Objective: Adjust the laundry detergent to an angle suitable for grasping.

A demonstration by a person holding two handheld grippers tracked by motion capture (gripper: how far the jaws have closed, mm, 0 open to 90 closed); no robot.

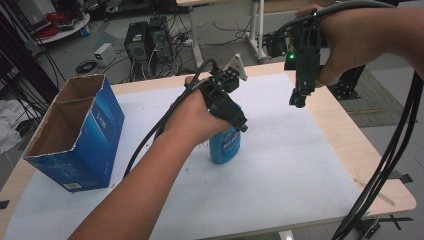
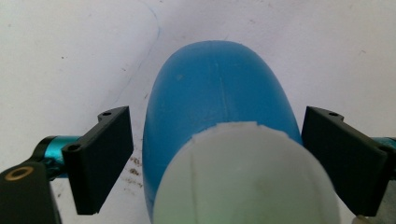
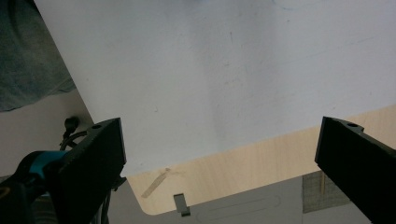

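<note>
A blue bottle (image 1: 224, 146) with a white cap (image 2: 243, 182) stands upright on the white sheet (image 1: 280, 165) near the table's middle. My left gripper (image 1: 239, 124) comes down over its top. In the left gripper view the left gripper (image 2: 218, 113) has a jaw on each side of the bottle (image 2: 219, 88). A thin strip of table shows beside the left jaw, and the right jaw is very close to the bottle's side. My right gripper (image 1: 298, 102) hangs high above the table's far right, pointing down. The right gripper (image 3: 224, 128) is open with nothing between its fingers.
An open blue cardboard box (image 1: 75, 135) stands at the table's left. The wooden table edge (image 3: 261, 163) lies below the right gripper. Thick black cables (image 1: 390, 160) trail down the right side. Computer towers (image 1: 147, 42) and wires sit on the floor beyond the table.
</note>
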